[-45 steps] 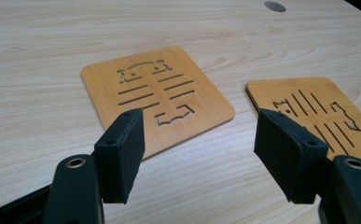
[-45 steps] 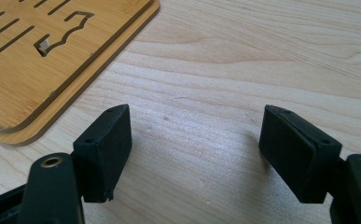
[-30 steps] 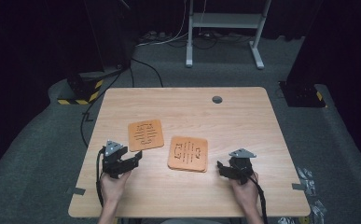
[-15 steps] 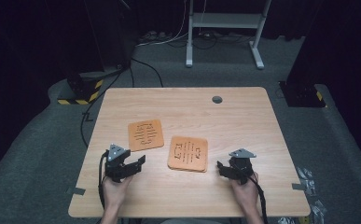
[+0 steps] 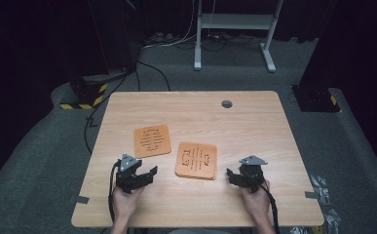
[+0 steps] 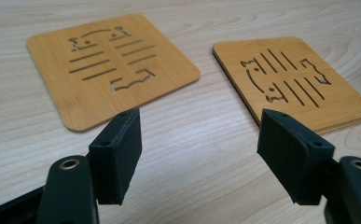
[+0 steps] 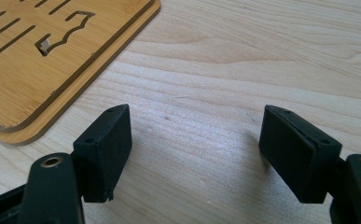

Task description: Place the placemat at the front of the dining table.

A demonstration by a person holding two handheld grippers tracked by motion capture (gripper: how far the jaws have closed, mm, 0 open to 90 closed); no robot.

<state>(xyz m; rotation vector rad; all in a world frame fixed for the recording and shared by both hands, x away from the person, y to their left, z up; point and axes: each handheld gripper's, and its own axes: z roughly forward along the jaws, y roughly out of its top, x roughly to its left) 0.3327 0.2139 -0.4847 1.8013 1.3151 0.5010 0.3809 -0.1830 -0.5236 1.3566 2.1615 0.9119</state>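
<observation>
Both sets of jaws stand wide apart with nothing between them: the left gripper and the right gripper rest low over the near edge of the table, each in a hand. Ahead of the left jaws and a little to their left lies a single bamboo coaster with slots and a cut-out pattern, flat on the wood; ahead and to their right is a second coaster, which looks to be the top of a small stack, since a lower edge shows beneath it. In the right gripper view that stack sits just beyond the left jaw, two layers plain at its chipped corner. My guess is the step in hand is picking up the lone coaster to add it to the stack. To do it well the left jaws should come in low at the nearest edge, one pad sliding under the rim, because the coaster lies flat and thin; the right jaws could steady the stack so it does not slide
</observation>
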